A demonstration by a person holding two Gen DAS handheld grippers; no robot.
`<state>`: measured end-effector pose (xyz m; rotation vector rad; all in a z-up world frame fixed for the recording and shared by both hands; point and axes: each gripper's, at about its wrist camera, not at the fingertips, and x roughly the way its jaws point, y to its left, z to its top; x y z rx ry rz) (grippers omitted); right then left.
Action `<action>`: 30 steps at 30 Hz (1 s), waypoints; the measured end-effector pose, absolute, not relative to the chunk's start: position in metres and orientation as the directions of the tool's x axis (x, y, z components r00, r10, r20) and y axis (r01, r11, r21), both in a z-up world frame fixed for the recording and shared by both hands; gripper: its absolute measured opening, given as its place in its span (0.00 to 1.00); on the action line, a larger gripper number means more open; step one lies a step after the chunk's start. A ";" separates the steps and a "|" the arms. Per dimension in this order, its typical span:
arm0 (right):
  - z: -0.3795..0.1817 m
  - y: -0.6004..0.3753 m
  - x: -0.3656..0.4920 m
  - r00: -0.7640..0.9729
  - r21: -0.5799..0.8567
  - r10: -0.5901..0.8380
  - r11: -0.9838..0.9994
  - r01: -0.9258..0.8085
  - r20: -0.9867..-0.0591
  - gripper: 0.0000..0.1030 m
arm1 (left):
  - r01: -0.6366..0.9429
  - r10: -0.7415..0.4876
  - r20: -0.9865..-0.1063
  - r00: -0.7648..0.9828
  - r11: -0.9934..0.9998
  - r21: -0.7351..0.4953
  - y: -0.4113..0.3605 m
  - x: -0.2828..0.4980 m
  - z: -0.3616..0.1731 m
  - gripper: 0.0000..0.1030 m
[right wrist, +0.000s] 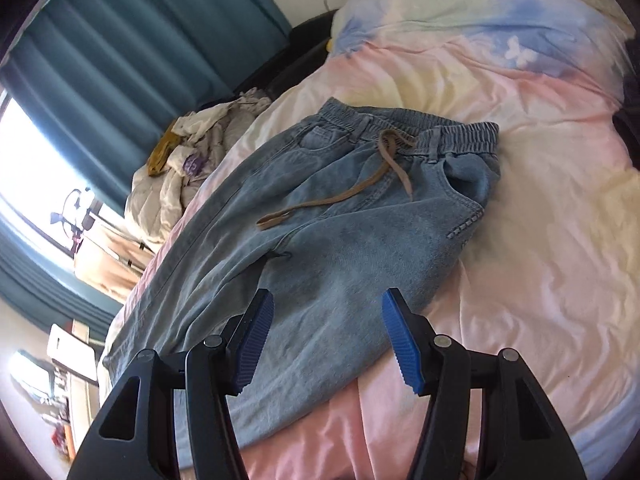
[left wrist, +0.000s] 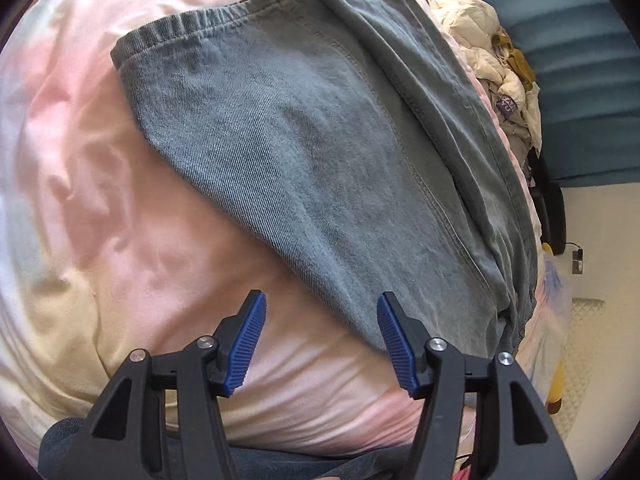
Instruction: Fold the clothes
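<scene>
A pair of light blue denim trousers with an elastic waistband (right wrist: 328, 216) lies spread on the bed with the pastel pink, yellow and blue cover (right wrist: 532, 208), its waistband toward the far pillow end and its legs running down toward the near edge; the brown drawstring (right wrist: 352, 196) trails loose over the front. In the right wrist view the two legs appear side by side, parted at the crotch, so the trousers look flat and unfolded lengthwise; in the left wrist view the cuffed leg end (left wrist: 280, 128) lies flat, with the other leg partly over it along the bed's side. The left tongs (left wrist: 320, 340) are spread wide and hold nothing, hovering over the cover just beside the leg fabric. The right tongs (right wrist: 328, 340) are likewise spread and empty, above the lower leg. A crumpled pile of cream and white clothing (right wrist: 200, 152) sits at the bed's far side edge near the teal curtain (right wrist: 140, 40). By my judgement folding of the trousers remains: no crease or stacked layer shows, and the pile also looks unfolded.
</scene>
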<state>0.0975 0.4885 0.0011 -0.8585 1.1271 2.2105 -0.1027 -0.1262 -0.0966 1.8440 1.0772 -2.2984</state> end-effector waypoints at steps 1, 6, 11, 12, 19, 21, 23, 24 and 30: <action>-0.006 0.496 0.099 -0.662 0.525 0.152 -0.490 -0.696 -0.734 0.56 | 0.423 0.413 -0.859 -0.301 -0.750 -0.509 -0.129 -0.107 -0.101 0.58; -0.028 0.526 0.111 -0.631 0.548 0.180 -0.356 -0.757 -0.754 0.56 | 0.450 0.458 -0.845 -0.278 -0.715 -0.535 -0.134 -0.126 -0.118 0.58; -0.046 0.560 0.122 -0.622 0.581 0.244 -0.225 -0.782 -0.744 0.56 | 0.459 0.496 -0.824 -0.276 -0.685 -0.566 -0.136 -0.138 -0.130 0.58; -0.050 0.567 0.124 -0.616 0.583 0.258 -0.200 -0.788 -0.744 0.56 | 0.461 0.500 -0.820 -0.280 -0.679 -0.572 -0.136 -0.138 -0.132 0.58; -0.071 0.601 0.123 -0.595 0.587 0.337 -0.135 -0.798 -0.730 0.56 | 0.496 0.532 -0.783 -0.323 -0.609 -0.619 -0.139 -0.138 -0.142 0.58; -0.077 0.607 0.120 -0.587 0.583 0.343 -0.129 -0.802 -0.733 0.56 | 0.493 0.526 -0.782 -0.333 -0.610 -0.620 -0.136 -0.140 -0.142 0.57; -0.083 0.614 0.114 -0.581 0.577 0.348 -0.125 -0.807 -0.736 0.56 | 0.493 0.517 -0.785 -0.342 -0.613 -0.618 -0.132 -0.141 -0.142 0.56; -0.087 0.617 0.111 -0.574 0.570 0.348 -0.127 -0.812 -0.741 0.56 | 0.485 0.511 -0.787 -0.346 -0.620 -0.616 -0.130 -0.141 -0.141 0.55; -0.109 0.630 0.106 -0.539 0.544 0.340 -0.090 -0.834 -0.770 0.54 | 0.474 0.486 -0.787 -0.380 -0.629 -0.617 -0.127 -0.147 -0.140 0.38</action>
